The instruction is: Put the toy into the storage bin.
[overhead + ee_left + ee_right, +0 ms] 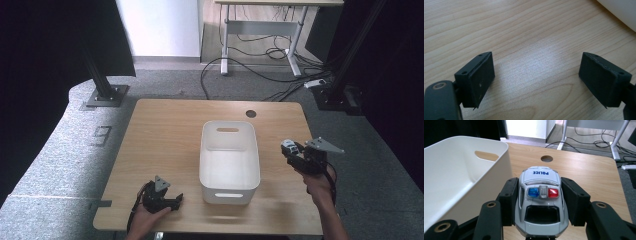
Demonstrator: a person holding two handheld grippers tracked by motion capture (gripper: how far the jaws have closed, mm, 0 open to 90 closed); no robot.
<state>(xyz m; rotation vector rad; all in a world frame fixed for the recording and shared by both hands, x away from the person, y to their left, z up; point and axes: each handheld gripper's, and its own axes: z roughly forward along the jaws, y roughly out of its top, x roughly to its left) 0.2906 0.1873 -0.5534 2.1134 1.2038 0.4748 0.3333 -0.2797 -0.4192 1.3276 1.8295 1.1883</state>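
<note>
The right gripper (540,205) has its jaws closed on the sides of a toy police car (541,200), held clear of the wooden table (165,135), with the white bin (229,160) just to its left and apparently empty (its floor is bare in the high view). The left gripper (536,75) hangs low over bare wood with its jaws wide apart and nothing between them. Judging from this, the car is picked up; placing it, likely in the bin, remains
</note>
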